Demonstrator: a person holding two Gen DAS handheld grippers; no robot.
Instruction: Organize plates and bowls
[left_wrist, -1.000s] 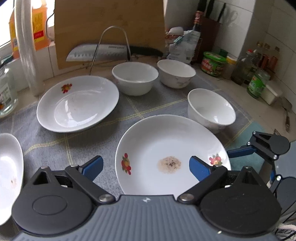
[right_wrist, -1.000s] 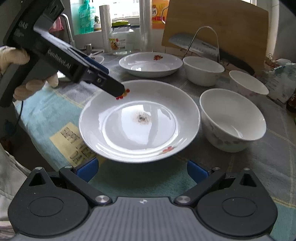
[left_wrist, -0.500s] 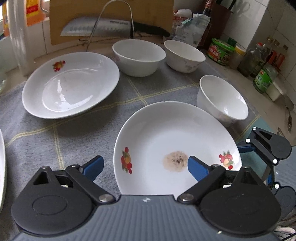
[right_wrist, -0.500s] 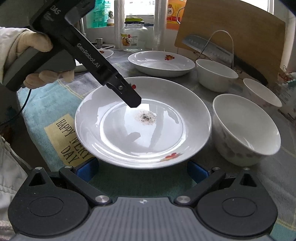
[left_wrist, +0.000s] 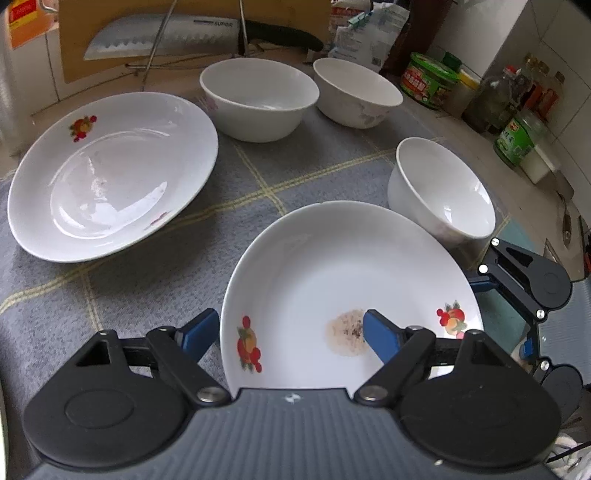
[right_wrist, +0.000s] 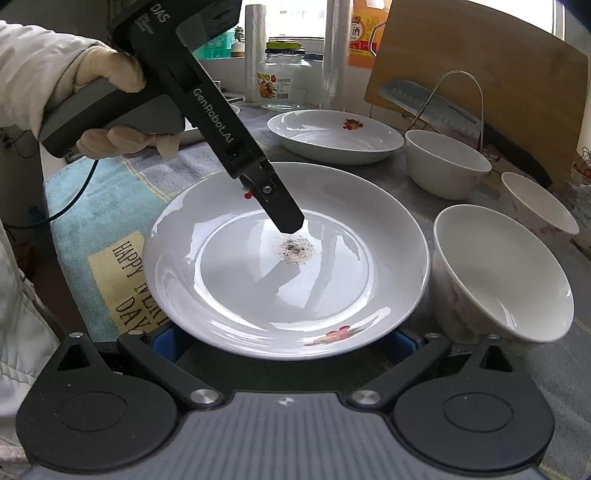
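A white plate (left_wrist: 332, 266) with fruit prints and a brown stain lies on the grey cloth, also seen in the right wrist view as the plate (right_wrist: 229, 280). My left gripper (left_wrist: 290, 332) straddles its left rim, one finger outside and one finger (right_wrist: 288, 218) inside, just above the stain. Its jaws are closing and the pads are still apart from the rim. My right gripper (right_wrist: 286, 341) is open at the plate's near edge, its fingertips hidden under the rim. A clean plate (left_wrist: 110, 177) lies at the left, and three white bowls (left_wrist: 258, 99) (left_wrist: 354, 92) (left_wrist: 439, 192) stand behind and to the right.
A cutting board (right_wrist: 480, 62), a knife (left_wrist: 166, 35) and a wire rack (right_wrist: 458, 96) stand at the back. Jars and bottles (left_wrist: 517, 136) line the right counter. A blue towel (right_wrist: 110, 206) with lettering lies under the plate's near side. A gloved hand (right_wrist: 92, 74) holds the left gripper.
My left gripper has moved forward and down over the stained plate, and its jaws have narrowed around the rim. The right gripper has stayed at the plate's near edge.
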